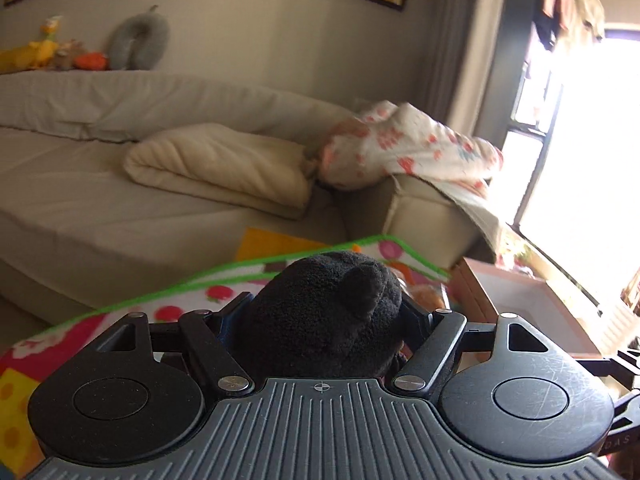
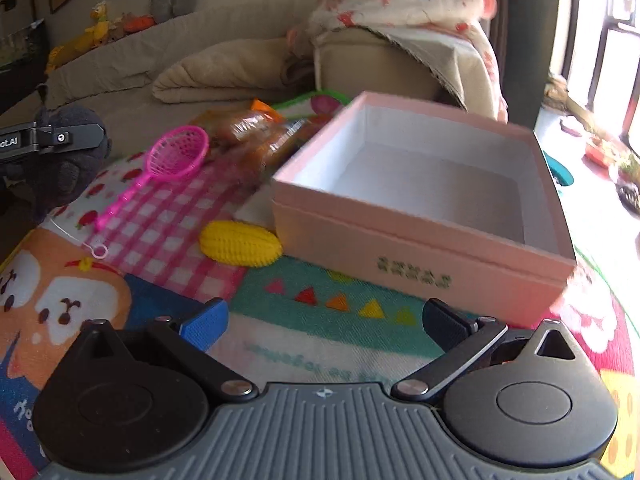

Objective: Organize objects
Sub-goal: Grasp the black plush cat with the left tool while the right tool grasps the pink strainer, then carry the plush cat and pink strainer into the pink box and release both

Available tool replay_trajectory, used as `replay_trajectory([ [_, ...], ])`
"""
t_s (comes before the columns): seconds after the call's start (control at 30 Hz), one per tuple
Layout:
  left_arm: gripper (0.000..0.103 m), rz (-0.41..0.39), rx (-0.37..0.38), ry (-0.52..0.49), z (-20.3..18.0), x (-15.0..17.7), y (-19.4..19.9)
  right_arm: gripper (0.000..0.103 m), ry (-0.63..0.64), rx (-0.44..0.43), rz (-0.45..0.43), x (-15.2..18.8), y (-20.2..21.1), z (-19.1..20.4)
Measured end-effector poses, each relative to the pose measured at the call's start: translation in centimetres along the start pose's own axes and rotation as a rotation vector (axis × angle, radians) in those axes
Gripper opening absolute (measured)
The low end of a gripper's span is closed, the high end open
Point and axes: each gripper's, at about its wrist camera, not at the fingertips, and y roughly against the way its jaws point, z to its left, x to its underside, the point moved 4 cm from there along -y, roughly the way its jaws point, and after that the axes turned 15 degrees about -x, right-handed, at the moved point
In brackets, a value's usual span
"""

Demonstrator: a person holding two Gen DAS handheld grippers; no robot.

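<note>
My left gripper [image 1: 324, 320] is shut on a black plush toy [image 1: 328, 308] and holds it above the play mat; the toy hides its fingertips. The same gripper and toy show at the left edge of the right wrist view [image 2: 60, 160]. My right gripper [image 2: 326, 320] is open and empty, low over the mat, in front of an open pink box [image 2: 424, 248] with a white, empty inside. A yellow toy corn [image 2: 240, 243] lies against the box's left front corner. A pink toy net [image 2: 176, 158] and a wrapped snack pack [image 2: 256, 136] lie behind it.
A colourful play mat [image 2: 328, 332] covers the floor. A beige sofa [image 1: 100, 200] with a folded cream blanket [image 1: 216, 168] and a floral blanket [image 1: 412, 144] stands behind. Soft toys [image 1: 52, 50] sit on the sofa back. A bright window [image 1: 580, 160] is at the right.
</note>
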Motion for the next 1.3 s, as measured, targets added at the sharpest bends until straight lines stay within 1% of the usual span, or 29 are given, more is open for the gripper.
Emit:
replay_trajectory([
  [0.03, 0.08, -0.013, -0.018, 0.035, 1.2, -0.5, 0.1, 0.103, 0.068, -0.02, -0.025, -1.9, -0.7, 1.8],
  [0.07, 0.08, -0.027, -0.029, 0.071, 2.3, -0.9, 0.3, 0.103, 0.105, -0.035, -0.033, -3.2, -1.6, 2.9],
  [0.13, 0.08, -0.048, -0.032, 0.126, 3.9, -1.3, 0.7, 0.103, 0.151, -0.083, -0.026, -6.1, -4.5, 5.2],
  [0.2, 0.08, -0.056, -0.022, 0.152, 4.9, -1.2, 1.1, 0.103, 0.164, -0.101, -0.008, -7.9, -7.9, 6.7],
  [0.3, 0.08, -0.037, -0.002, 0.157, 5.8, -0.4, 1.2, 0.103, 0.15, -0.109, 0.03, -9.8, -13.2, 8.0],
  [0.37, 0.08, -0.014, 0.006, 0.166, 6.6, 0.1, 0.9, 0.103, 0.13, -0.097, 0.037, -10.5, -15.4, 8.5],
  [0.5, 0.08, 0.009, -0.007, 0.198, 7.8, 1.1, 0.4, 0.103, 0.096, -0.061, 0.111, -11.0, -20.6, 8.3],
  [0.53, 0.08, 0.015, -0.009, 0.209, 8.0, 1.3, 0.3, 0.102, 0.086, -0.055, 0.126, -11.0, -21.2, 8.2],
  [0.57, 0.08, 0.019, -0.009, 0.215, 8.2, 1.4, 0.4, 0.096, 0.067, -0.054, 0.143, -10.8, -21.5, 8.0],
  [0.6, 0.08, 0.021, -0.011, 0.216, 8.3, 1.6, 0.6, 0.084, 0.054, -0.066, 0.153, -10.7, -21.4, 7.9],
  [0.63, 0.08, 0.023, -0.014, 0.213, 8.3, 1.7, 0.7, 0.08, 0.042, -0.082, 0.16, -10.5, -20.8, 7.9],
  [0.73, 0.08, 0.041, -0.01, 0.199, 7.9, 2.2, 1.3, 0.08, 0.075, -0.114, 0.143, -9.6, -16.8, 8.8],
  [0.83, 0.08, 0.084, 0.021, 0.173, 6.7, 3.0, 2.0, 0.08, 0.12, -0.177, 0.124, -7.8, -11.3, 9.5],
  [0.9, 0.08, 0.13, 0.06, 0.149, 5.1, 3.7, 2.3, 0.08, 0.159, -0.179, 0.101, -6.4, -7.5, 9.3],
  [1.0, 0.08, 0.218, 0.15, 0.094, 1.8, 4.6, 3.0, 0.08, 0.197, -0.136, 0.064, -4.0, -2.3, 8.0],
  [1.07, 0.08, 0.241, 0.222, 0.056, -0.9, 4.3, 3.9, 0.08, 0.216, -0.08, 0.027, -2.1, 1.3, 6.4],
  [1.17, 0.08, 0.207, 0.337, -0.002, -6.1, 2.8, 5.2, 0.08, 0.195, 0.014, -0.022, 0.0, 5.7, 3.2],
  [1.23, 0.08, 0.171, 0.415, -0.021, -9.9, 1.3, 5.5, 0.08, 0.147, 0.059, -0.059, 0.9, 8.3, 0.9],
  [1.3, 0.08, 0.145, 0.466, -0.043, -14.0, 0.0, 4.8, 0.08, 0.09, 0.096, -0.104, 1.7, 10.5, -1.0],
])
